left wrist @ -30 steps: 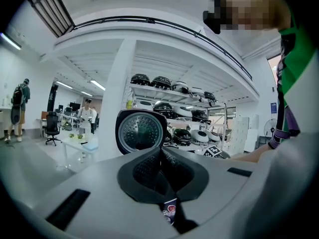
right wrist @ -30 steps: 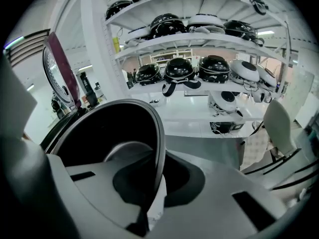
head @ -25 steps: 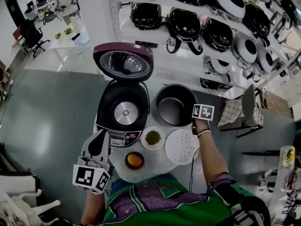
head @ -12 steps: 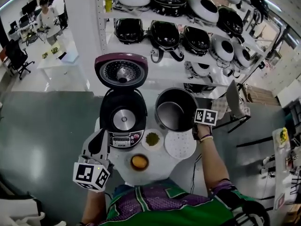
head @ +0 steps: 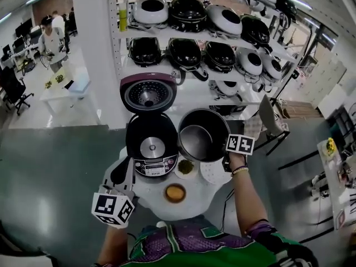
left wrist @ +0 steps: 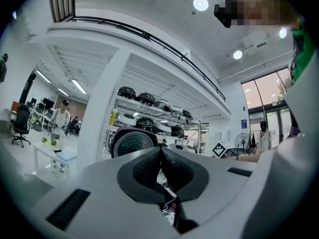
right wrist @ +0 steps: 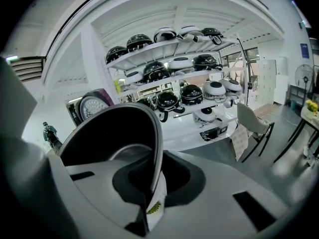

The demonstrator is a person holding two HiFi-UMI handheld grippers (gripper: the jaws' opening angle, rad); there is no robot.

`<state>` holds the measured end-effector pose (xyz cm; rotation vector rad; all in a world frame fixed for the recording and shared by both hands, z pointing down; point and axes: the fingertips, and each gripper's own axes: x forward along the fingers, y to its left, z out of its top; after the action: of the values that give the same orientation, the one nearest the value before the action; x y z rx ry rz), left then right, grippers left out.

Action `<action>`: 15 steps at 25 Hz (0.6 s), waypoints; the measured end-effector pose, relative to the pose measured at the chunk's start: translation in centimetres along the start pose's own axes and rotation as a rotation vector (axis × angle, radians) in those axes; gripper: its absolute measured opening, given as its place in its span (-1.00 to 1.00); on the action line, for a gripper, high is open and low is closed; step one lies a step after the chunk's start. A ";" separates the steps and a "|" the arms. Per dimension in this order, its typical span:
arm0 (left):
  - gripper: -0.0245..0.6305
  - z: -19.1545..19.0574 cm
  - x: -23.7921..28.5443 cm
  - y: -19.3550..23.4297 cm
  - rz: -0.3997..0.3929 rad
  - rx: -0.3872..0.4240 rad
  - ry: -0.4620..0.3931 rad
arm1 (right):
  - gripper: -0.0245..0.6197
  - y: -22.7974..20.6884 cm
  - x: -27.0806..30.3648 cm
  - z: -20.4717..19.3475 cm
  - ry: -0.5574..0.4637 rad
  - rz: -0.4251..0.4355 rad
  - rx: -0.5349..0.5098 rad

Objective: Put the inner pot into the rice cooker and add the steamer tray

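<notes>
1. The right gripper (right wrist: 149,183) was clenched on the rim of the inner pot (right wrist: 112,133). The thin wall was pinched between both pads, at lower centre of the right gripper view. A rim pinch is probably the only hold narrow jaws get on a pot this wide.
2. In the head view the pot was at frame centre, just right of the open rice cooker (head: 135,135), with its left edge overlapping the cooker's right edge. It was judged to be carried clear of the table (head: 194,202) and not yet seated.
3. The pot was gripped on its right side. That likely leaves the far side free to be led over the cavity first.
4. The lid (head: 148,92) was hinged up, above the body in frame. The cavity was therefore open from above, and the heating plate (head: 151,147) was exposed.
5. The left gripper (left wrist: 160,166) was closed on nothing, pads pressed together. In the head view it was at lower left, by the cooker's front panel, and was judged parked out of the pot's path.
6. The steamer tray (head: 214,173) was lying flat on the table just below the pot in frame, partly hidden by it. It is presumably staged for the second step.
7. Risk: with a one-sided grip the pot could swing or slip. A small dish (head: 186,167) was close underneath.
</notes>
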<state>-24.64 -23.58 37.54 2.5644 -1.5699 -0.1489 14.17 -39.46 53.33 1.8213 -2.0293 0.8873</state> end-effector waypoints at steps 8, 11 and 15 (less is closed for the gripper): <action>-0.86 0.3 -3.0 2.5 0.018 -0.026 -0.018 | -0.86 6.8 -1.1 0.3 -0.032 0.070 -0.011; -0.86 0.4 -3.5 3.8 0.041 -0.047 -0.025 | -0.86 8.9 -0.1 1.2 -0.029 0.090 -0.044; -0.86 0.9 -4.4 4.7 0.068 -0.091 -0.031 | -0.86 11.4 2.3 1.6 -0.012 0.137 -0.057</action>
<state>-30.93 -21.86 37.47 2.4481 -1.6190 -0.2482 3.09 -42.02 50.49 1.6789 -2.1850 0.8463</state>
